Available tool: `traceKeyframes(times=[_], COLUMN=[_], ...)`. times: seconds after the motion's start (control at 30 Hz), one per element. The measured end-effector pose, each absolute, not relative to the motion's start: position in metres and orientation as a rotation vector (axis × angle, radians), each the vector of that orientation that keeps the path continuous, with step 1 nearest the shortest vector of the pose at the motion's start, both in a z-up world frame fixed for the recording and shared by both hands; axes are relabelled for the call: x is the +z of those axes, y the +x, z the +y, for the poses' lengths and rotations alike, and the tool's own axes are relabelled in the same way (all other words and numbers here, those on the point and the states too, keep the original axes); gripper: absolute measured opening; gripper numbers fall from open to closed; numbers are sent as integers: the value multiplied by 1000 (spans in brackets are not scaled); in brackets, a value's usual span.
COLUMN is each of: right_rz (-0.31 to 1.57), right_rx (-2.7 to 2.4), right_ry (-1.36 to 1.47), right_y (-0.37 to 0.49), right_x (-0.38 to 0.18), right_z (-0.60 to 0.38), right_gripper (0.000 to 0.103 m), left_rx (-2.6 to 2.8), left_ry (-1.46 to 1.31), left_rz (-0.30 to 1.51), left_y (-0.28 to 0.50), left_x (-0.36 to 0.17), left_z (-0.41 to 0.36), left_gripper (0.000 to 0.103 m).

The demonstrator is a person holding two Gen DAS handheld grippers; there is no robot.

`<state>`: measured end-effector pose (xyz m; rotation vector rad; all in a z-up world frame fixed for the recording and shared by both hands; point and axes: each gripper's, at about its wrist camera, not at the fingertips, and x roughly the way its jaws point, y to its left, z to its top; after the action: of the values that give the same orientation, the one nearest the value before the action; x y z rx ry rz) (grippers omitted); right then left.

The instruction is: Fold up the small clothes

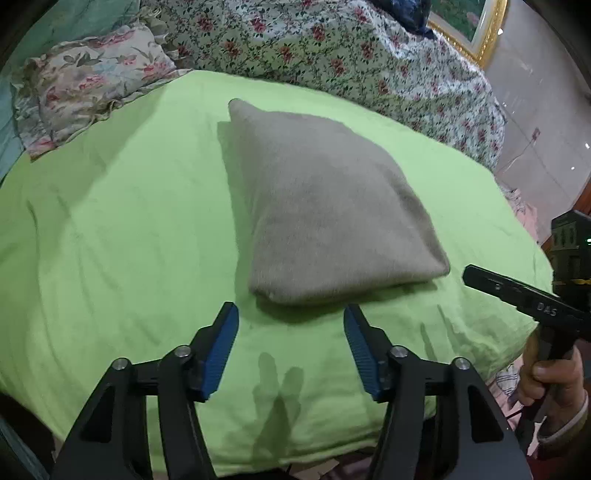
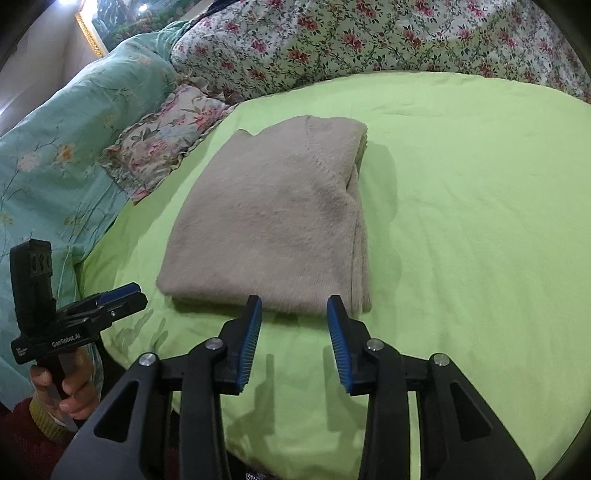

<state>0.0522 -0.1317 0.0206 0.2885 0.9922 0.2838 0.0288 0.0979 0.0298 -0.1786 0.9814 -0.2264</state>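
Note:
A beige fuzzy garment (image 1: 325, 206) lies folded into a neat rectangle on the lime-green sheet (image 1: 122, 236). It also shows in the right wrist view (image 2: 269, 218). My left gripper (image 1: 291, 314) is open and empty, just short of the garment's near edge. My right gripper (image 2: 294, 306) is open and empty, its fingertips at the garment's near edge without gripping it. The right gripper also shows at the right edge of the left wrist view (image 1: 524, 295). The left gripper shows at the left of the right wrist view (image 2: 110, 299).
A floral quilt (image 1: 332, 51) is heaped along the far side of the bed. A floral pillow (image 1: 88, 85) lies at the far left, and a teal quilt (image 2: 62, 147) beside it. A gold-framed picture (image 1: 476, 26) hangs beyond.

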Motion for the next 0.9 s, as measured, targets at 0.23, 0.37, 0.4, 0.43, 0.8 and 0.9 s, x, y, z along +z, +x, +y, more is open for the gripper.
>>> traceKeyframes(times=[0.23, 0.37, 0.4, 0.43, 0.8, 0.9], right_rz=[1044, 1054, 1053, 1048, 979, 1005], right_rx=[277, 275, 273, 276, 292, 283], right_ry=[277, 299, 301, 311, 353, 361], right_y=[25, 26, 29, 34, 135, 168], right_x=[14, 11, 12, 12, 24, 11], right_z=[-136, -142, -143, -145, -146, -146], right_gripper=[39, 39, 39, 39, 40, 50], left_rx=[-237, -248, -248, -245, -188, -174], left_ry=[-157, -157, -156, -156, -184, -202], left_rz=[1012, 1020, 1021, 1020, 998, 1003], left_y=[13, 19, 21, 24, 73, 96], left_x=[27, 26, 26, 27, 41, 40], left_z=[89, 85, 85, 85, 92, 97], left_gripper=[68, 72, 72, 72, 76, 76])
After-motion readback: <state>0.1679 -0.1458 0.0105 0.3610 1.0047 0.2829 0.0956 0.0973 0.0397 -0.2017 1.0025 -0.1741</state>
